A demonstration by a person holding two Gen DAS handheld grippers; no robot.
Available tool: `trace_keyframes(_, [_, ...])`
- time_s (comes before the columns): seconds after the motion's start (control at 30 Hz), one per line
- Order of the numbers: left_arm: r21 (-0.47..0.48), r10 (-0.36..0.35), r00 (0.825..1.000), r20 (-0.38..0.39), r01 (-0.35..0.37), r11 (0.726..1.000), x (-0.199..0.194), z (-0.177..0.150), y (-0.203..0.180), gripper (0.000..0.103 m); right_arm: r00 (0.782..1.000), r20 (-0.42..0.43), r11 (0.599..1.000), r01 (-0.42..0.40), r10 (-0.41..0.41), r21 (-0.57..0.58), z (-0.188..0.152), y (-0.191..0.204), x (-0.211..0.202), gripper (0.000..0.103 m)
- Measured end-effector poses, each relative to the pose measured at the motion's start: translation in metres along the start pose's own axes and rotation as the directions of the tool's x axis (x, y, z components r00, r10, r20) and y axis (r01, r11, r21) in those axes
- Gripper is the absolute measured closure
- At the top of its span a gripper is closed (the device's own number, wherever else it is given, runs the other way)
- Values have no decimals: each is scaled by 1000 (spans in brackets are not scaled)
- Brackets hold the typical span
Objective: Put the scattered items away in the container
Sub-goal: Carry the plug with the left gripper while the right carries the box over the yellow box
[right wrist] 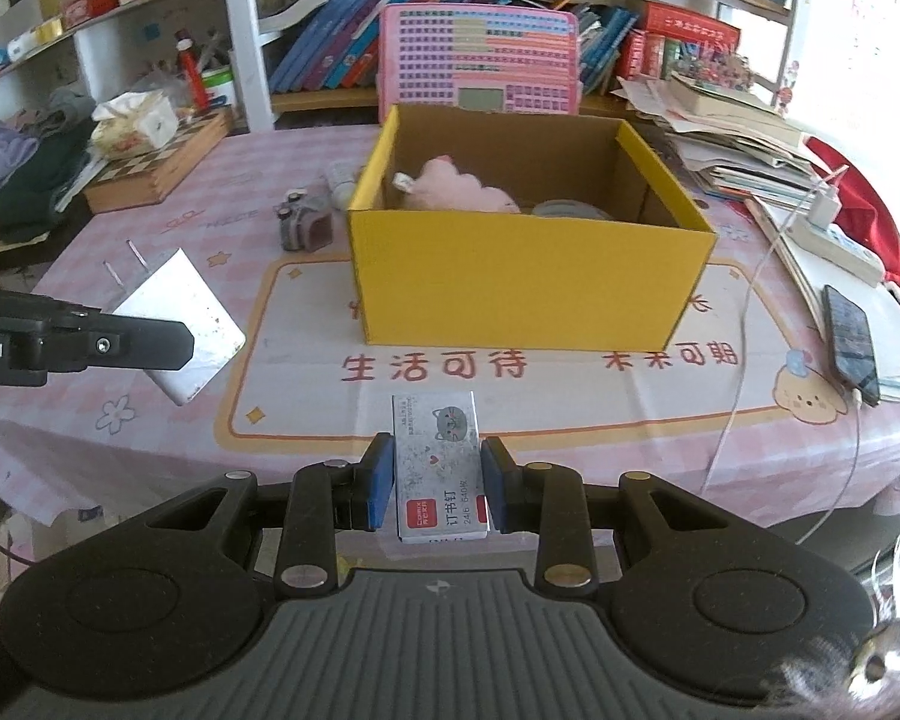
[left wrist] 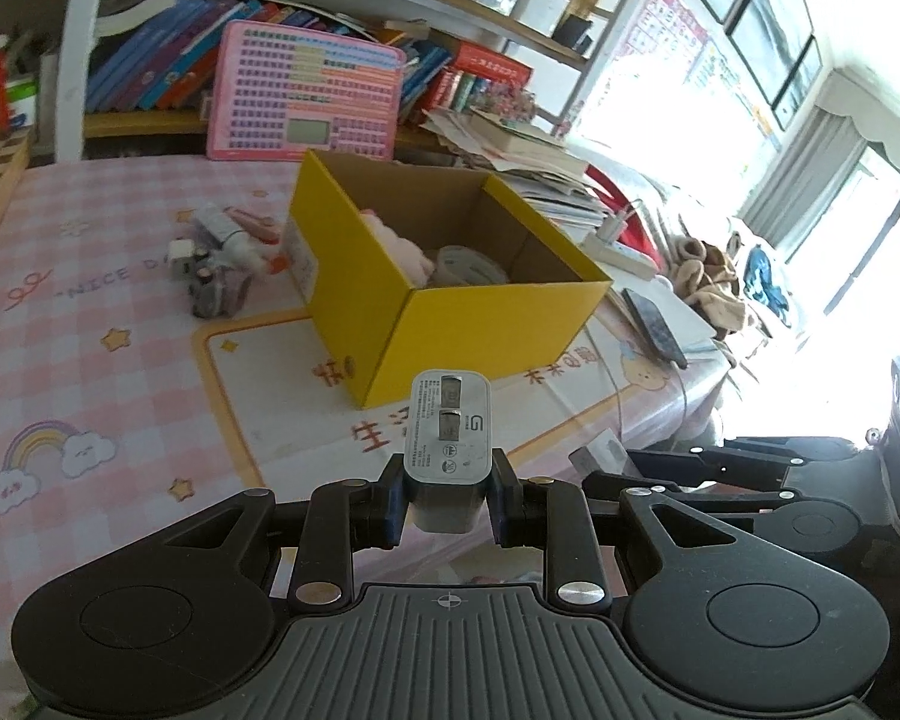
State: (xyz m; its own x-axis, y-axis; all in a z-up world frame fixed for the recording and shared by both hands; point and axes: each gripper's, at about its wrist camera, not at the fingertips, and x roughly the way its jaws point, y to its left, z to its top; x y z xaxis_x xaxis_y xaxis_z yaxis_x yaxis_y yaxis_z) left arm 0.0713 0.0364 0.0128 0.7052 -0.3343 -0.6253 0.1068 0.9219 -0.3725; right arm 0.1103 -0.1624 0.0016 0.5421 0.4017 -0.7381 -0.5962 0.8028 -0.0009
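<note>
yellow cardboard box (right wrist: 528, 282) stands on the pink checked tablecloth (right wrist: 222, 222), holding a pink plush toy (right wrist: 462, 189) and a grey round item (right wrist: 570, 208). in front of the box, the left gripper (left wrist: 447, 495) clamps a white charger plug (left wrist: 447, 438) — prongs folded flat. the right gripper (right wrist: 432, 486) pinches a box of staples (right wrist: 438, 468), also in front of the box. left of the box lie a small toy camera (right wrist: 303, 225) and a tube (right wrist: 339, 180).
</note>
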Motion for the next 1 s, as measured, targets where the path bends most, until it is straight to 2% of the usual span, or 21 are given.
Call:
trace_keyframes(0.53, [64,-63,998,-11,64,996,38,30,-19,78,998,7,997,55,-56,54,13,-39,6,74])
trace_keyframes(1.0, [125,-47,998,34,42,991,61,73,-29,78,998,56,997,35,-38,63,56,-69,25,74])
